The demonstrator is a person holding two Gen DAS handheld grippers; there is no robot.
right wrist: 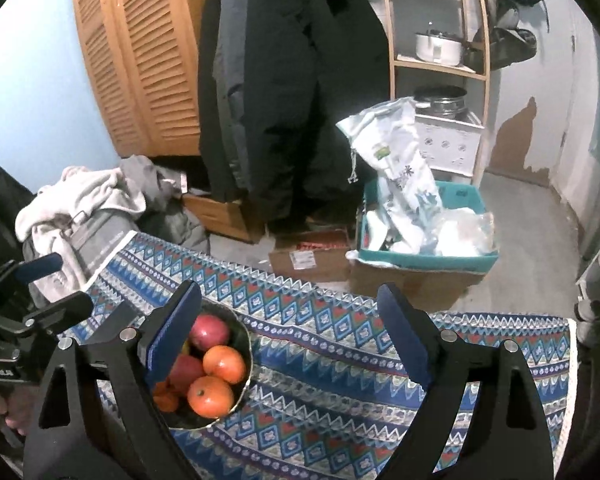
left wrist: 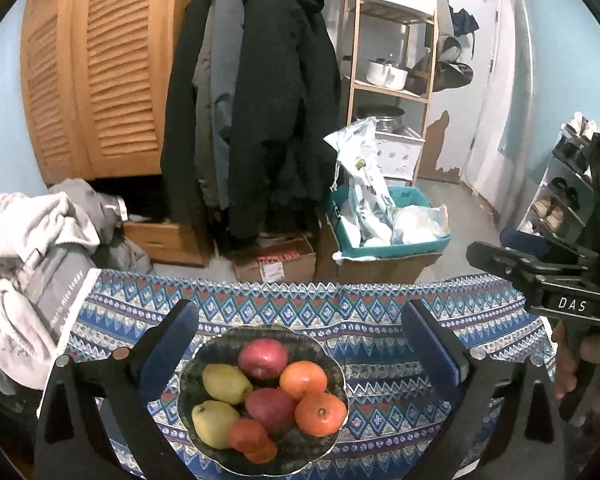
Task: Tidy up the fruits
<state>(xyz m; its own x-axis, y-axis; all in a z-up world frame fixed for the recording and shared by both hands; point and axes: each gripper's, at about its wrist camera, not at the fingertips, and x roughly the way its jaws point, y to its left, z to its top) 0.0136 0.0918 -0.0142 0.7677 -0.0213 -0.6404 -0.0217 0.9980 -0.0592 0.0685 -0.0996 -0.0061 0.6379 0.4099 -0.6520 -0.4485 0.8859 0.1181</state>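
Blue foam pads line the black plastic fingers of the left tool (left wrist: 300,344), which is spread wide and grips nothing; it hovers over the dark scalloped bowl (left wrist: 332,360). In this bowl lie two smooth yellow lemons (left wrist: 225,383), two dull red apples (left wrist: 263,359) and round glossy oranges (left wrist: 321,413), all packed close and touching. The right tool (right wrist: 290,344) is also released and empty, its left pad just beside the bowl's rim. The bowl stands on the table, covered by a blue woven cloth with zigzag and diamond patterns (right wrist: 340,380). Behind the table hang dark padded coats (left wrist: 260,100), near a slatted wooden wardrobe (left wrist: 100,80).
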